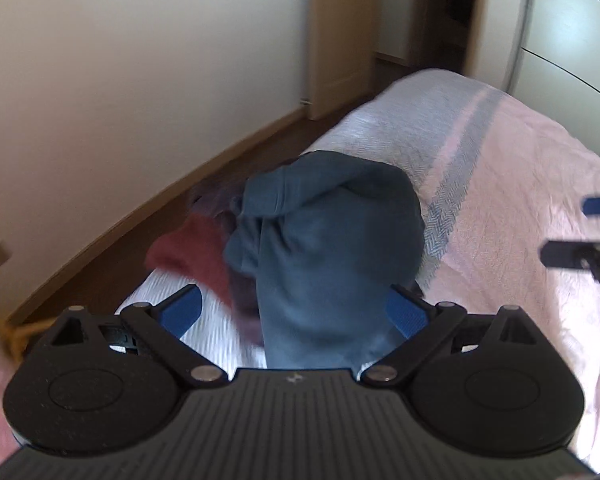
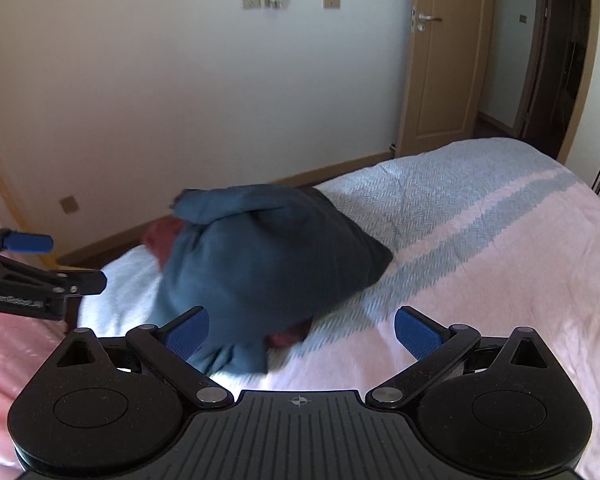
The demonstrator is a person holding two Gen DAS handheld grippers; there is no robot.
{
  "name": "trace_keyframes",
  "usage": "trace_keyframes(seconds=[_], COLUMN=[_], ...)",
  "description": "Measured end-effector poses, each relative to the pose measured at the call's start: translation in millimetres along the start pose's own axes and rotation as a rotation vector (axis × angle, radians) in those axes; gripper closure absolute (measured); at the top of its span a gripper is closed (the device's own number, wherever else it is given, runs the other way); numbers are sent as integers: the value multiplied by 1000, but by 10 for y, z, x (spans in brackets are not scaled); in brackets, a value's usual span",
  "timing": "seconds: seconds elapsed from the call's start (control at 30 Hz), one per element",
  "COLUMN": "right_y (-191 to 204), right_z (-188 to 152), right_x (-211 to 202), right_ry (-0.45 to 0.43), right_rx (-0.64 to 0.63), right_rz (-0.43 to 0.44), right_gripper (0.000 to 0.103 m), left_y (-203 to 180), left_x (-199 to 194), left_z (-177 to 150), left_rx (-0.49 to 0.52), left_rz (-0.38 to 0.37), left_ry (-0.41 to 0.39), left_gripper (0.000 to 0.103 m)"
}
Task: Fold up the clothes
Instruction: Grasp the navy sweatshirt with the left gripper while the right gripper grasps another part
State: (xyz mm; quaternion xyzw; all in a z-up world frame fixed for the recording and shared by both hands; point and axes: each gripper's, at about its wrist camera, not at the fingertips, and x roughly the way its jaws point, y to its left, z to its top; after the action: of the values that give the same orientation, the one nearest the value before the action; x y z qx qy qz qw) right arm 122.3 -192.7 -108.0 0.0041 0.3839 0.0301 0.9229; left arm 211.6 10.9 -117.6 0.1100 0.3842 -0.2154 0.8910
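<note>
A crumpled blue garment (image 1: 323,240) lies in a heap on the bed, on top of a dark red garment (image 1: 192,256). My left gripper (image 1: 296,312) is open, its blue pads either side of the near end of the blue cloth, not closed on it. My right gripper (image 2: 301,334) is open and empty, just in front of the blue garment (image 2: 260,264), whose near end lies close to its left pad (image 2: 188,336). A bit of the red garment (image 2: 162,240) shows behind. Each gripper shows at the edge of the other's view: the right (image 1: 591,236) and the left (image 2: 32,268).
The bed has a pink and white bedspread (image 2: 499,264) with grey-blue stripes. Its left edge drops to a wooden floor (image 1: 148,224) beside a white wall (image 2: 180,120). A wooden door (image 2: 443,52) and an open doorway stand beyond the bed's far end.
</note>
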Motion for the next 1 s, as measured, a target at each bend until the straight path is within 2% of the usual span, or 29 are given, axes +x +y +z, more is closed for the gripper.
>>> trace_keyframes(seconds=[0.03, 0.07, 0.13, 0.23, 0.27, 0.33, 0.37, 0.4, 0.43, 0.47, 0.5, 0.53, 0.63, 0.73, 0.83, 0.93, 0.97, 1.0], right_y=[7, 16, 28, 34, 43, 63, 55, 23, -20, -85, -150, -215, -435, -825, -1209, -1621, -1768, -1928], right_z=[94, 191, 375, 582, 626, 673, 686, 694, 699, 698, 697, 697, 685, 553, 174, -343, -558, -795], right_x=[210, 427, 873, 1506, 1707, 2075, 2228, 2352, 2402, 2305, 2208, 2110, 1775, 1056, 196, -652, -925, -1176], right_ry=[15, 34, 70, 105, 119, 147, 161, 178, 182, 162, 143, 123, 61, -29, -83, -117, -122, -126], right_rx=[-13, -33, -85, -164, -188, -231, -240, -236, -224, -196, -167, -138, -45, 95, 214, 328, 364, 403], right_rz=[-4, -5, -4, 6, 7, 22, 24, 34, 38, 32, 26, 20, -3, -67, -142, -239, -281, -321], right_gripper=[4, 15, 24, 24, 24, 24, 33, 47, 64, 80, 93, 95, 97, 97, 97, 96, 96, 96], left_y=[81, 143, 233, 317, 341, 377, 393, 399, 389, 380, 364, 329, 86, -427, -1077, -1827, -2084, -2345], left_x=[183, 361, 690, 1163, 1316, 1542, 1640, 1686, 1655, 1625, 1565, 1456, 970, 339, -340, -930, -1077, -1175], left_z=[83, 159, 291, 419, 451, 481, 491, 507, 528, 550, 575, 625, 820, 895, 772, 435, 299, 154], left_rx=[39, 90, 204, 362, 405, 440, 453, 467, 484, 500, 512, 518, 541, 616, 677, 726, 733, 738], left_rz=[-19, -33, -46, -84, -102, -162, -194, -221, -240, -259, -277, -300, -412, -545, -712, -885, -945, -1001], left_ry=[4, 4, -10, -57, -64, -37, -20, -15, -27, -38, -56, -81, -177, -273, -336, -339, -323, -290], left_gripper=[6, 6, 6, 8, 13, 31, 50, 68, 79, 94, 95, 96, 97, 97, 97, 96, 90, 77])
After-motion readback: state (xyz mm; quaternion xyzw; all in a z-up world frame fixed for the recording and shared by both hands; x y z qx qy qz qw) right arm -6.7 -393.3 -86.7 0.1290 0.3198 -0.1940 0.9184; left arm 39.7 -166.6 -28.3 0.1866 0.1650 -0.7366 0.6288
